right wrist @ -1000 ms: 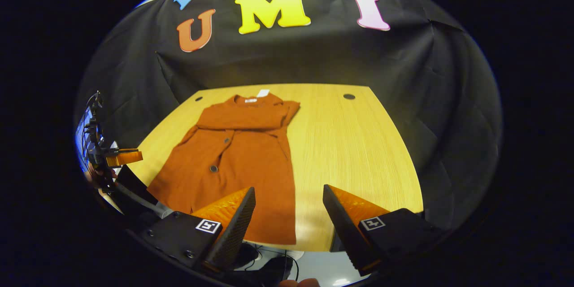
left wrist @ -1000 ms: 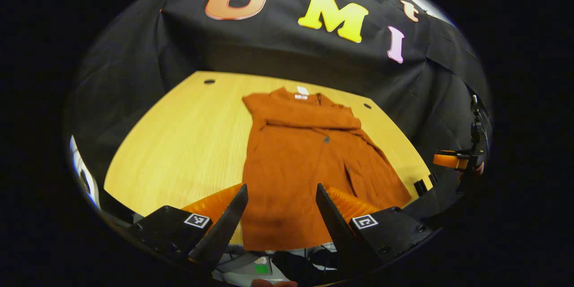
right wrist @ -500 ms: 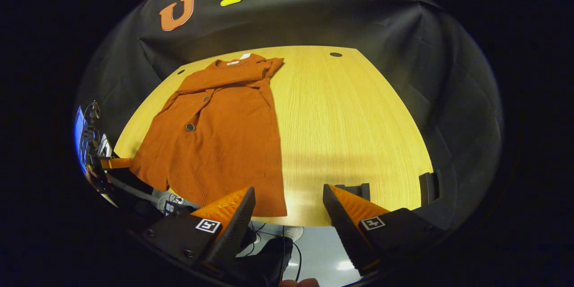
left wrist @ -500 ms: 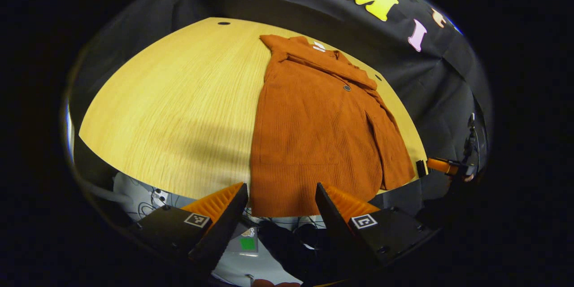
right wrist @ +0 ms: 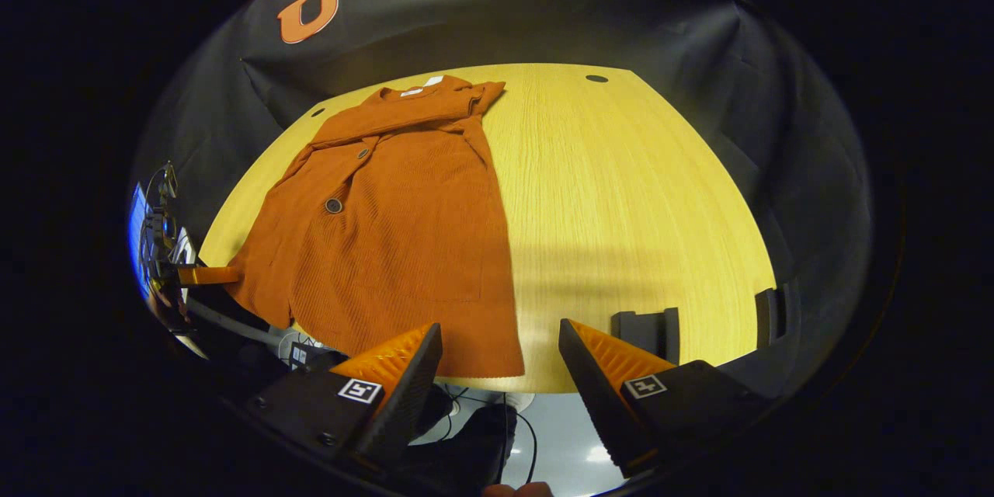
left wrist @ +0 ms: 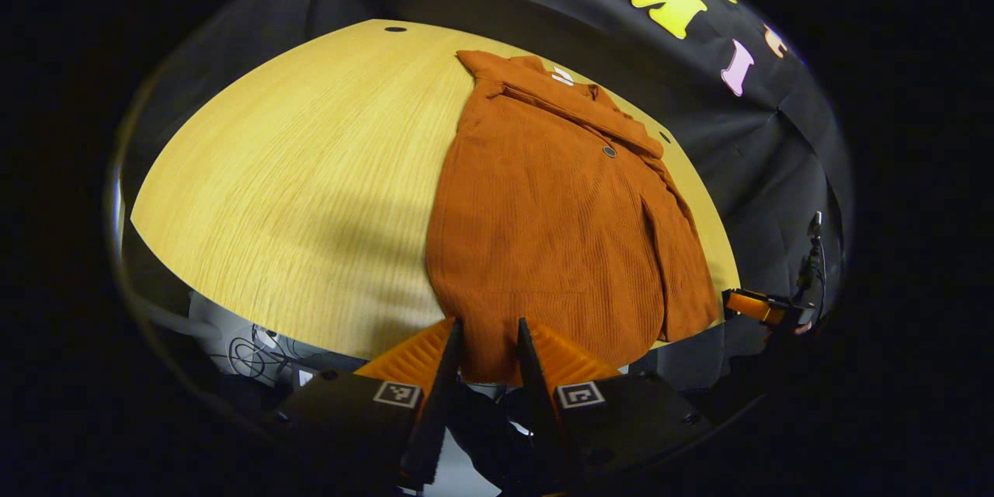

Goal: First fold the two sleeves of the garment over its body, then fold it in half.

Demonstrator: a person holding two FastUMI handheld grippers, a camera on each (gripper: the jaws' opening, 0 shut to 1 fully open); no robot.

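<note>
Left gripper (left wrist: 485, 342): fingers nearly together at the hem (left wrist: 497, 361) of the rust-orange button-front garment (left wrist: 543, 210), where it reaches the near table edge; cloth sits between the tips, but I can't tell if both pads are pressing. Right gripper (right wrist: 501, 349): wide open, nothing held, poised just off the hem's other corner (right wrist: 509, 365).

Sleeves look already laid over the body, so I judge this is the half-fold pickup. Get the right side's pinch matching the left before lifting, take all layers, then raise both corners level and carry them toward the collar (right wrist: 411, 93).

Hem flush with the table (right wrist: 637, 194) edge, so overreach drops off it. Wide bare wood either side of the garment; the collar end lies close to the far edge and the booth wall.
</note>
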